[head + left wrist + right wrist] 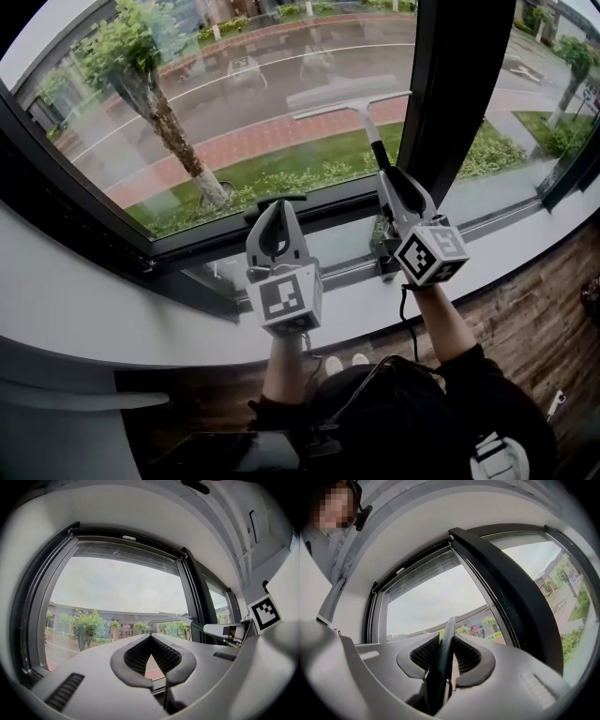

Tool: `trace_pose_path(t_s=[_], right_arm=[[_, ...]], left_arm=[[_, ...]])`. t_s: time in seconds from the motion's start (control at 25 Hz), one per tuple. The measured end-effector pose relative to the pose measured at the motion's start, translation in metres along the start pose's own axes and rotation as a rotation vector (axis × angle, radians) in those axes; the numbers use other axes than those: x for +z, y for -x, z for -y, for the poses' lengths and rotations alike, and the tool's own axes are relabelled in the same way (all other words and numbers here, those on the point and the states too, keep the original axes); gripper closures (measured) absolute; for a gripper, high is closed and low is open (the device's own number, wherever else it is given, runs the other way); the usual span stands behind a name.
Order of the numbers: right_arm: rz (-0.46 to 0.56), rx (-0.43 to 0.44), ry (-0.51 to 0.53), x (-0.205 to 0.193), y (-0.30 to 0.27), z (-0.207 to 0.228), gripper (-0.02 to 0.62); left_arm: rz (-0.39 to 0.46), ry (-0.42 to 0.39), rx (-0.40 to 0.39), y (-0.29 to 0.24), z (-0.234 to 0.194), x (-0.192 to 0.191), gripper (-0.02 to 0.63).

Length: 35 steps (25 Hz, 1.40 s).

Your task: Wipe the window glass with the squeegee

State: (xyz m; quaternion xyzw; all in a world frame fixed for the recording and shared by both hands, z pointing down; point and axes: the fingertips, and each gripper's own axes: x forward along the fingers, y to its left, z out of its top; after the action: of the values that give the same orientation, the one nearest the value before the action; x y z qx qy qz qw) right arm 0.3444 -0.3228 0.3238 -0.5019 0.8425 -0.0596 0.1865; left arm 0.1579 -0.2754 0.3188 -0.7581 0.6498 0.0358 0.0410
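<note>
While at glass, squeegee in right gripper.

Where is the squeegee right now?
Head view, right of centre: the squeegee is clamped in the right gripper, its blade up at the window glass just left of the dark window post.

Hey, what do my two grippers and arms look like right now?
Both the left gripper and right gripper are light grey shells with black ribbed pads, each carrying a white cube with black square markers. A thin black cable hangs from the right one. Black sleeves leave the forearms bare.
</note>
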Motion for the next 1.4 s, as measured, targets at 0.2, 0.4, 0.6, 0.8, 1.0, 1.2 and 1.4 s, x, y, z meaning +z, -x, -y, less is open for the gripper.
trace_pose_path(t_s=[0.2,0.4,0.6,0.8,1.0,1.2,1.4], right_arm=[[-0.051,-0.017,-0.008,-0.024,0.007,0.007,0.497],[-0.095,-0.039,-0.029,-0.045,0.016,0.017,0.497],[-0.147,-0.058,-0.054,-0.069,0.024,0.028,0.497],[-0.188,-0.079,-0.077,-0.087,0.029,0.037,0.497],[-0.208,-0.075,-0.054,-0.098,0.032,0.040,0.498],[-0.255,-0.097,-0.061,-0.117,0.037,0.047,0.497],[-0.291,-0.117,-0.096,-0.135,0.042,0.052,0.497]], left_arm=[[-0.041,0.026,0.028,0.004,-0.003,-0.026,0.604],[-0.060,0.045,0.023,0.007,0.002,-0.041,0.604],[-0.120,0.053,0.023,0.014,0.007,-0.062,0.604],[-0.135,0.041,-0.010,0.017,0.015,-0.066,0.604],[-0.167,0.037,-0.005,0.022,0.015,-0.080,0.604],[-0.191,0.037,0.001,0.025,0.014,-0.089,0.604],[-0.203,0.045,0.007,0.027,0.012,-0.095,0.604]])
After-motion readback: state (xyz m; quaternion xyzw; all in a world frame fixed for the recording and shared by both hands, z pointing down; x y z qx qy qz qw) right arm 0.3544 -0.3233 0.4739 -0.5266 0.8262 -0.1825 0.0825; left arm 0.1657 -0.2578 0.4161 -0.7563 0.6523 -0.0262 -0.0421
